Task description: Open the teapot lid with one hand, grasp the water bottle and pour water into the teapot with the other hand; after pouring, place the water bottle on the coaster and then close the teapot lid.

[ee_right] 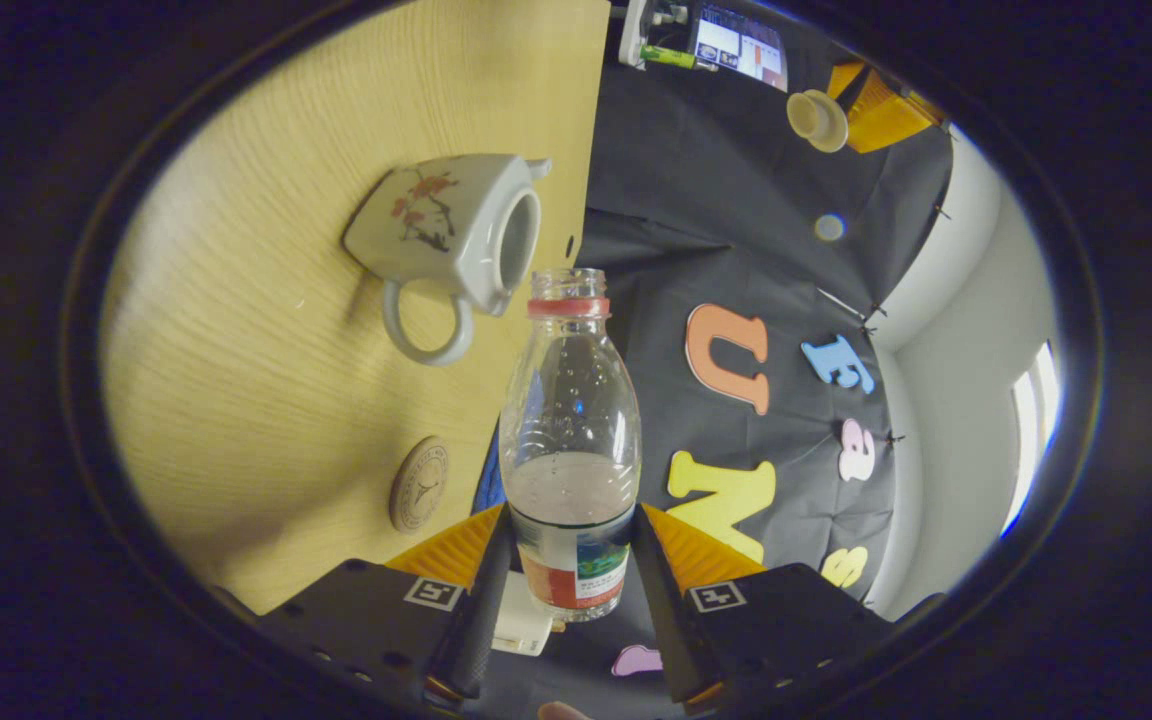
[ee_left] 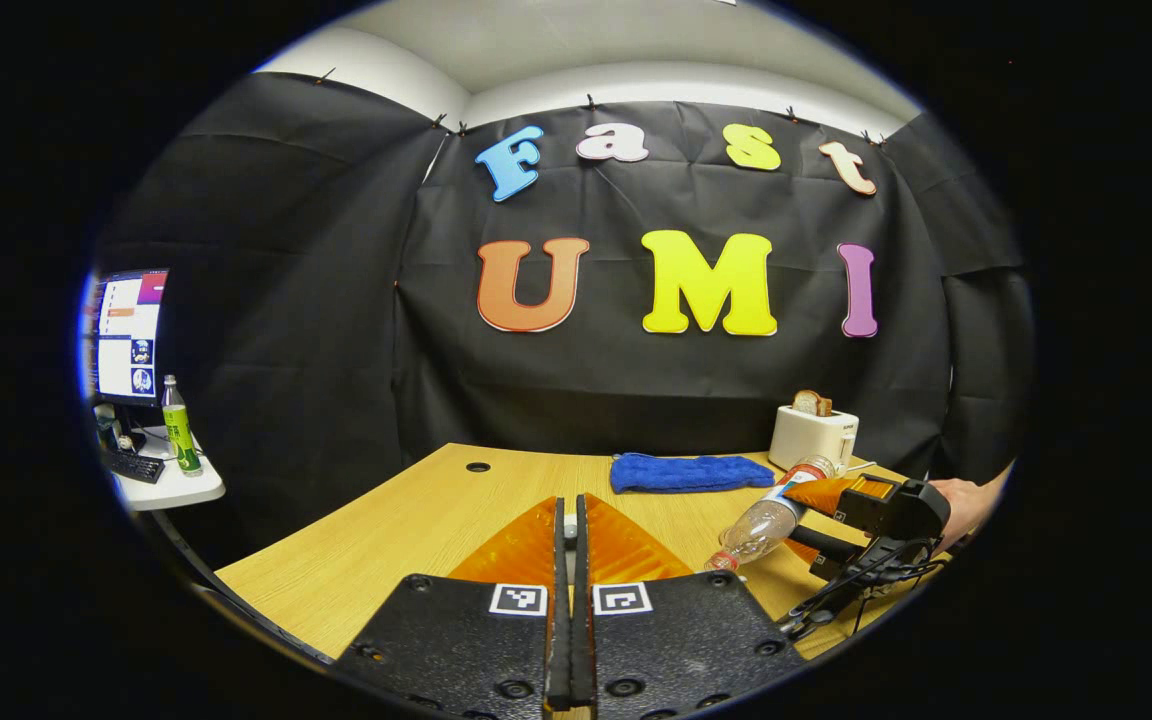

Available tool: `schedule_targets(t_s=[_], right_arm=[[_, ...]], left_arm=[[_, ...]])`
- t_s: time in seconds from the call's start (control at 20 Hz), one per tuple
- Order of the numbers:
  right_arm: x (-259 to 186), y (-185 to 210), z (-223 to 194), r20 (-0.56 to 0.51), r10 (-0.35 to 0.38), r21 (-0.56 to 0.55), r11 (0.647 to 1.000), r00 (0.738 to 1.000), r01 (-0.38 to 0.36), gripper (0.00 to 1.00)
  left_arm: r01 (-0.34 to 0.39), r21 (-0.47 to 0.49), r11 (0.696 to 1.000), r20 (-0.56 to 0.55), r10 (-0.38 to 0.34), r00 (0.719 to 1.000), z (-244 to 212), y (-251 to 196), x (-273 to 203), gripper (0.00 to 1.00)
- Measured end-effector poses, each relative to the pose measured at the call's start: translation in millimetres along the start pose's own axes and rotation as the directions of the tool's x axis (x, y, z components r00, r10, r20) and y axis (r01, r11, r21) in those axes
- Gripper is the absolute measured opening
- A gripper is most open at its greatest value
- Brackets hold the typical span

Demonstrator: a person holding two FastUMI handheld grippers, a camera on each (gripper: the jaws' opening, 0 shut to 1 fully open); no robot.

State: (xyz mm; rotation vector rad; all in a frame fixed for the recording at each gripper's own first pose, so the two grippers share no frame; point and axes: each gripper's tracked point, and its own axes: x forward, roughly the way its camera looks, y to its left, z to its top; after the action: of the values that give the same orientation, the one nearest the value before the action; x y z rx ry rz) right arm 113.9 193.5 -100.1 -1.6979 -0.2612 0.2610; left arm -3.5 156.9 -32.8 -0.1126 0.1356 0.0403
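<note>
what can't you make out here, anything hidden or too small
- Water level inside the teapot: right gripper view, its rim hides the inside.
- Print on the water bottle label: right gripper view, fingers of the right gripper cover its sides.
- Design on the coaster: right gripper view, too small.

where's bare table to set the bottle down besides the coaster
Free: the wide wood between the teapot and the coaster, and the near-left table up to the blue towel. Crowded: the far right corner, with toaster and right tool holding the water bottle.
</note>
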Motion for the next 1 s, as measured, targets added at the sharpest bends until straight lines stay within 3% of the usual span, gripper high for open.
schedule_targets(t_s=[1.0], right_arm=[[7, -31, 7, 0.053, -0.077, -0.179, 0.98, 0.996, 0.085, 0.66]], left_arm=[[-0.015, -0.009, 1.0, 0.004, 0.015, 1.0, 2, 8, -2, 0.03]])
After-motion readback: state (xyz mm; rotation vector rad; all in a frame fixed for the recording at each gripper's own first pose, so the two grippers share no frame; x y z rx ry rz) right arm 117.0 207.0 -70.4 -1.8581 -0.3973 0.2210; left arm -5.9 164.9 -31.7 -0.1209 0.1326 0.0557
